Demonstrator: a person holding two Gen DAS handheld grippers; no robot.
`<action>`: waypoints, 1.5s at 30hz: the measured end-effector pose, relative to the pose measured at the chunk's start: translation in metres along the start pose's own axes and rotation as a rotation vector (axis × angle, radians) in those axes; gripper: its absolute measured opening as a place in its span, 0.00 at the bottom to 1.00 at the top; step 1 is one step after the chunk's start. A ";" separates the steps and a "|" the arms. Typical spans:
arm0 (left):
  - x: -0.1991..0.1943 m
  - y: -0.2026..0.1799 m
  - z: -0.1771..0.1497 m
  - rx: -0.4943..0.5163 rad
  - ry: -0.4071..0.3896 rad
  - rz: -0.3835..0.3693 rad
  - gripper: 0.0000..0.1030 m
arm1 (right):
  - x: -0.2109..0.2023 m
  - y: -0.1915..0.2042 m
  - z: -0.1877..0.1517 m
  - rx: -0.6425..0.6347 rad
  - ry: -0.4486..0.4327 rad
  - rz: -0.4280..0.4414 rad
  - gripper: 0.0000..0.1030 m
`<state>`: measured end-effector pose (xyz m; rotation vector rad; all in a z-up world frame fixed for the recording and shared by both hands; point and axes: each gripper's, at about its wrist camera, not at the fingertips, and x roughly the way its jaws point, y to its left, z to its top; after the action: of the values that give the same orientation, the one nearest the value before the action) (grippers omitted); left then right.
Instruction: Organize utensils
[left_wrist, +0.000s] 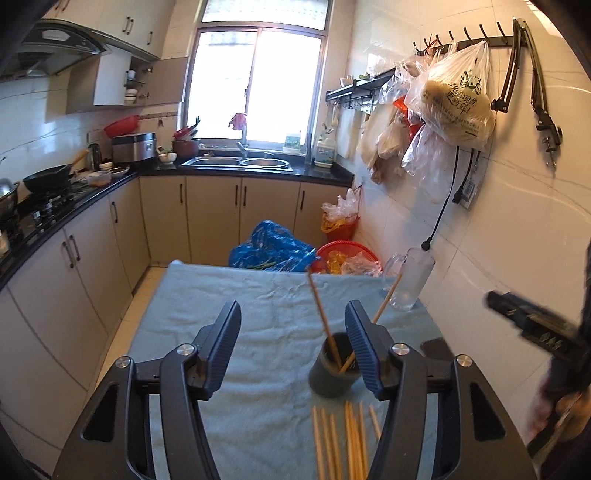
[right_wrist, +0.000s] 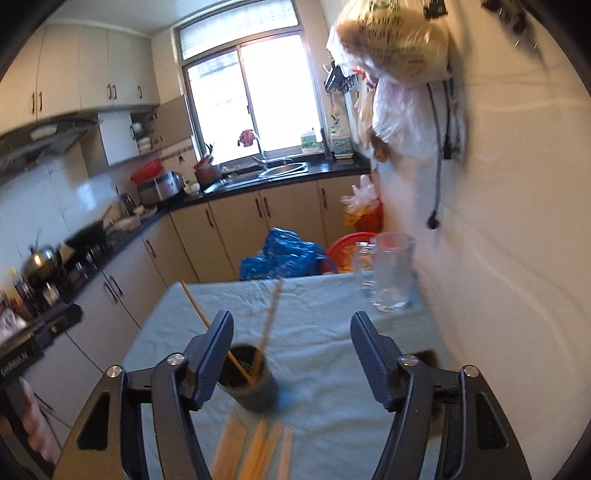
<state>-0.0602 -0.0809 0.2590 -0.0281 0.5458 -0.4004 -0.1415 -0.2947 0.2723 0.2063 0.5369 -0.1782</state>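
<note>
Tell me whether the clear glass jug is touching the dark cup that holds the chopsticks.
Apart. The right wrist view shows the glass jug at the table's far corner by the wall and the dark cup much nearer, with bare blue cloth between them.

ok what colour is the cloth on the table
Light blue cloth, clearest in the left wrist view.
</note>
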 end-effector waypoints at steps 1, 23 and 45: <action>-0.004 0.003 -0.009 0.001 0.009 0.006 0.58 | -0.011 -0.003 -0.005 -0.030 0.006 -0.026 0.73; 0.109 -0.009 -0.186 0.014 0.497 -0.066 0.29 | 0.054 -0.028 -0.210 0.002 0.482 0.094 0.55; 0.128 0.015 -0.192 0.058 0.592 -0.068 0.00 | 0.094 0.000 -0.213 -0.047 0.546 -0.054 0.10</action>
<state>-0.0529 -0.1000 0.0283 0.1323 1.1183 -0.4918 -0.1664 -0.2542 0.0442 0.1943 1.0894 -0.1610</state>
